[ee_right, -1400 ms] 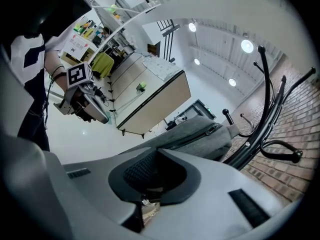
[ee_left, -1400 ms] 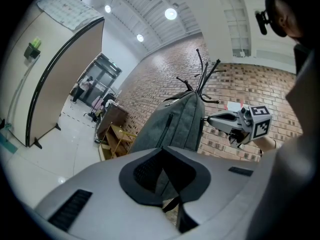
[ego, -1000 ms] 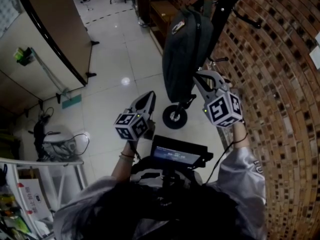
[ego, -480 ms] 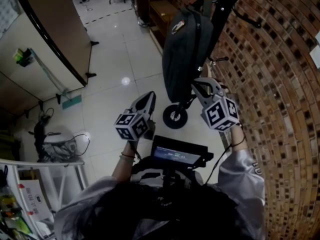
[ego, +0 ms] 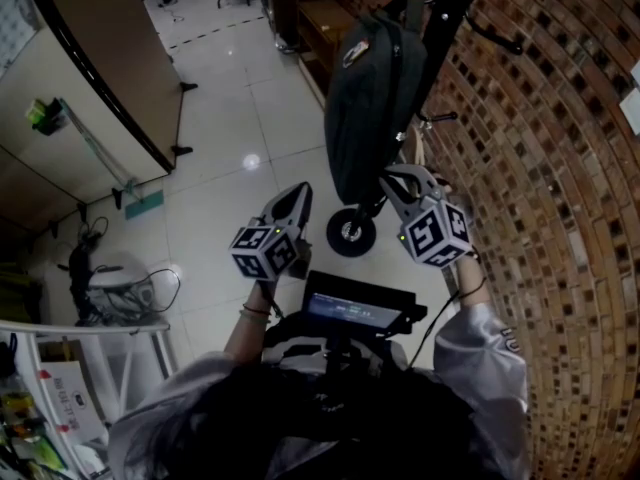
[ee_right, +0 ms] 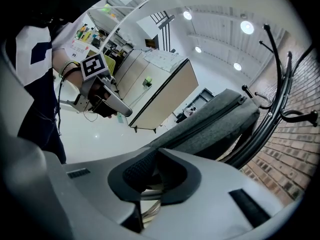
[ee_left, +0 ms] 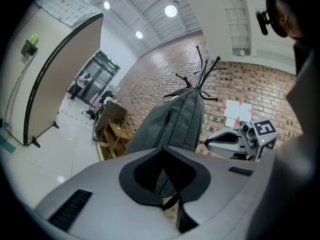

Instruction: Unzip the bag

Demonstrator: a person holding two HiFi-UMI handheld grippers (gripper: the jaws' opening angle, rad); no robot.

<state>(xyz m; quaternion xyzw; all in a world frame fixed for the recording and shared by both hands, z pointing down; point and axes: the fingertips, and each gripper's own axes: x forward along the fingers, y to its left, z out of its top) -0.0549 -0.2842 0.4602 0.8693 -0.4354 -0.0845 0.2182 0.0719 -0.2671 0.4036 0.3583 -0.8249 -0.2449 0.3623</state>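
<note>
My right fingers (ee_right: 220,170) are all but together. They have just been easing apart, the tips stand only a crack open, and nothing is pinched between them. Through the gap under the tips I see a pale curved thing that I cannot make out. They tilt a little downward, just beside the lower end of the grey bag (ego: 368,98), and I cannot tell whether they touch the cloth. My left fingers (ee_left: 100,194) are pressed tip to tip on nothing. They lie level and point at the bag from the side away from the wall, well short of it. The bag hangs upright from a black coat stand (ego: 452,8), its bottom above a small black wheel (ego: 350,234) at the stand's foot. A dark zip (ee_right: 210,121) runs the length of the bag's side. Whether it is open I cannot tell, and nothing of what the bag holds shows. The stand's pole and hooks run close along the bag's far side, towards the brick wall (ego: 560,218). Past the stand a wooden shelf (ego: 322,30) stands against that wall, and its contents are too small to read. Across the pale tiled floor (ego: 240,118) stands a tan partition panel (ego: 110,58). Below both my hands, at my chest, sits a black screen unit (ego: 355,310).
</note>
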